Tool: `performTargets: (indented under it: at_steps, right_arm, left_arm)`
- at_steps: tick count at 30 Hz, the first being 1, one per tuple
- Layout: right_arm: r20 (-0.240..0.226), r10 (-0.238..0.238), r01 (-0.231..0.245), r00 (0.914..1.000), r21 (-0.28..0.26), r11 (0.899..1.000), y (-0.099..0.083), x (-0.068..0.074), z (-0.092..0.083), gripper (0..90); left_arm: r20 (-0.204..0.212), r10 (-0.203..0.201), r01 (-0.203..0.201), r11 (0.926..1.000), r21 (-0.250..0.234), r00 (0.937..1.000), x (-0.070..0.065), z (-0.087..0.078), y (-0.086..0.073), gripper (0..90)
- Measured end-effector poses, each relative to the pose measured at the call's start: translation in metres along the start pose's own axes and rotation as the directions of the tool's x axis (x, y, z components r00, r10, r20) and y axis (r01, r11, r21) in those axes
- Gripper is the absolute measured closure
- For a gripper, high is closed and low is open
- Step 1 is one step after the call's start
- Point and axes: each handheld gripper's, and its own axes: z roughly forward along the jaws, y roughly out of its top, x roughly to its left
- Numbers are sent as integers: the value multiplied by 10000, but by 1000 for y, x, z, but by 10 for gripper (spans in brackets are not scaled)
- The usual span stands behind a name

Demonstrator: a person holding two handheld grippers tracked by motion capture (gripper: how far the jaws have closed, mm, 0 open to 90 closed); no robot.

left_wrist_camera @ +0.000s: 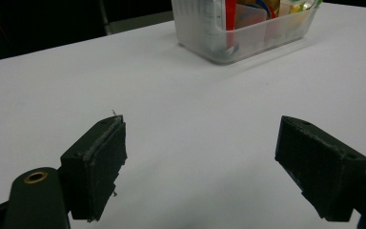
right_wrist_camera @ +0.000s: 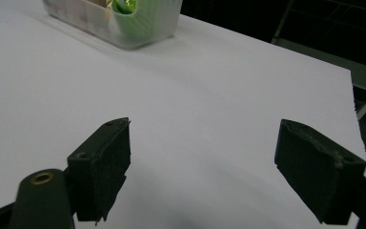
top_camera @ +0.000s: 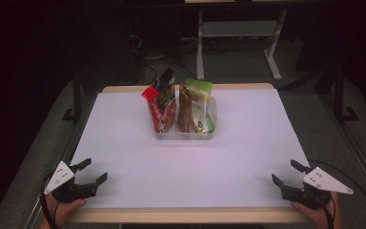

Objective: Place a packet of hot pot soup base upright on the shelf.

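High view: left hand-held gripper point(top_camera: 94, 171) and right hand-held gripper point(top_camera: 283, 173) both released, empty, parked at near desk point(top_camera: 124, 143) corners, likely start pose. Clear bin point(top_camera: 185, 136) of upright snack pouches point(top_camera: 164, 102) sits mid-desk, well apart, untouched

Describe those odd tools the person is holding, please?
Each hand holds a black gripper: left gripper, right gripper. Both have two blocky, flat-faced black jaws, a grey three-cornered plate with small dark dots on top, and a black cable trailing back. A brass-coloured ring sits near one jaw's base.
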Motion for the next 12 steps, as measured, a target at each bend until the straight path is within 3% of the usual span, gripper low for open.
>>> performTargets:
  at_steps: [12]
  right_arm:
    - [-91,-92,92,9999,47,9999,1,2,1,189]
  left_arm:
    - [-18,64,-64,10000,13,10000,-1,2,3,174]
